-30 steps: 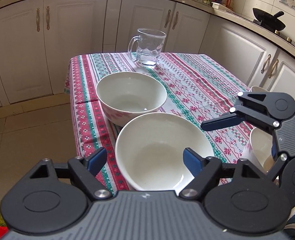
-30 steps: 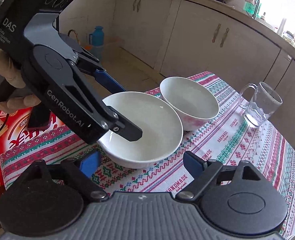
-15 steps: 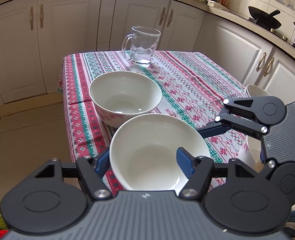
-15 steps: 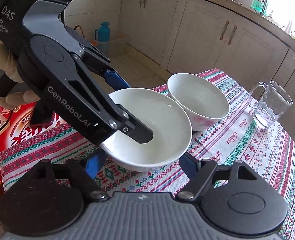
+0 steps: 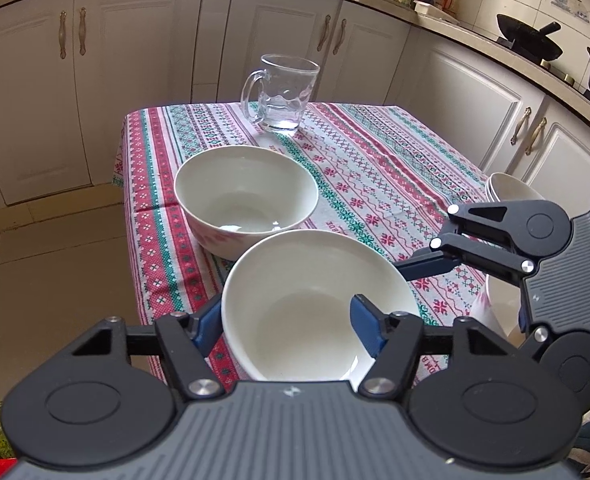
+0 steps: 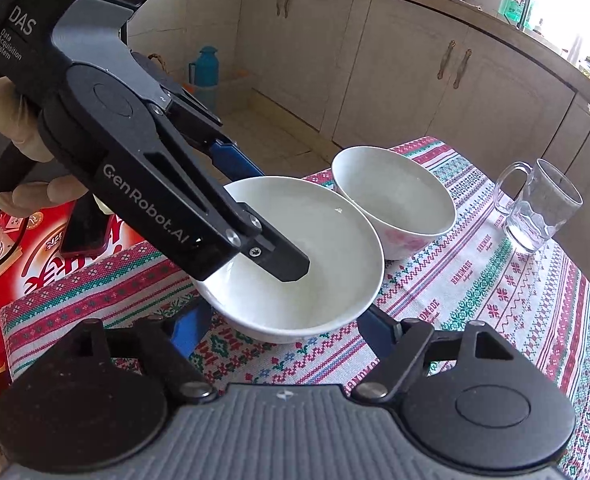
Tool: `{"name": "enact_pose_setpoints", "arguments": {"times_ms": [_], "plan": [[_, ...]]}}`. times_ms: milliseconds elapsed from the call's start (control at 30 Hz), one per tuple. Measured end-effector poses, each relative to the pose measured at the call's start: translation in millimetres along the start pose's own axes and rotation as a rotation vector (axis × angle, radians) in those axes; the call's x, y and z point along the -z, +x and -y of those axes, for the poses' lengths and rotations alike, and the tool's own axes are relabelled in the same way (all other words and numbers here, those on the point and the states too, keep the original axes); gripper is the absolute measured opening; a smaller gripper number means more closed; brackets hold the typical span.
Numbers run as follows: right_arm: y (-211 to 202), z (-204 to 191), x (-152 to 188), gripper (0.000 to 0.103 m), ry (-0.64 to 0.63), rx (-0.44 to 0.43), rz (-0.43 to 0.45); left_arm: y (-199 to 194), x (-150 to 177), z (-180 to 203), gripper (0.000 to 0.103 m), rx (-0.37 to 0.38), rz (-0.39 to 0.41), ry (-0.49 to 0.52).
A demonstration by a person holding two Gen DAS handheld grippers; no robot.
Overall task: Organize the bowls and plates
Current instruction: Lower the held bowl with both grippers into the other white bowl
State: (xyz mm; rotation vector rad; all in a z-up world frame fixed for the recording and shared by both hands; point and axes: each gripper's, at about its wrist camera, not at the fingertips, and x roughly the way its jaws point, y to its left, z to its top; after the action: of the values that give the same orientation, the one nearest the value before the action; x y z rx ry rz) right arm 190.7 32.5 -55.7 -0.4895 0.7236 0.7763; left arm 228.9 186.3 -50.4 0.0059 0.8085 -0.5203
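While clamped on its rim, shallow bowl [image 5: 315, 280], left hand-held gripper [image 5: 287, 326].

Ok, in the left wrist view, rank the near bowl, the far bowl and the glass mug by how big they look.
1. Near bowl, though it sits closest to the camera.
2. Far bowl, so true size against the near one is unsure.
3. Glass mug, clearly smallest.

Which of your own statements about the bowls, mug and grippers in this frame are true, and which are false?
1. The left gripper clamps the near bowl at its rim, one finger inside. True.
2. The glass mug lies on its side. False: it stands upright.
3. The near bowl is stacked inside the far bowl. False: they sit side by side on the tablecloth.
4. The right gripper has a finger on either side of the near bowl. True.
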Motion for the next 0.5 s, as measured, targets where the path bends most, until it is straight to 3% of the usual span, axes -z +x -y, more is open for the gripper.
{"name": "enact_pose_setpoints", "arguments": {"times_ms": [500], "plan": [[-37, 9, 9, 0.084, 0.028, 0.007, 0.034, -16, -14, 34, 0.065, 0.016, 0.016, 0.054]]}}
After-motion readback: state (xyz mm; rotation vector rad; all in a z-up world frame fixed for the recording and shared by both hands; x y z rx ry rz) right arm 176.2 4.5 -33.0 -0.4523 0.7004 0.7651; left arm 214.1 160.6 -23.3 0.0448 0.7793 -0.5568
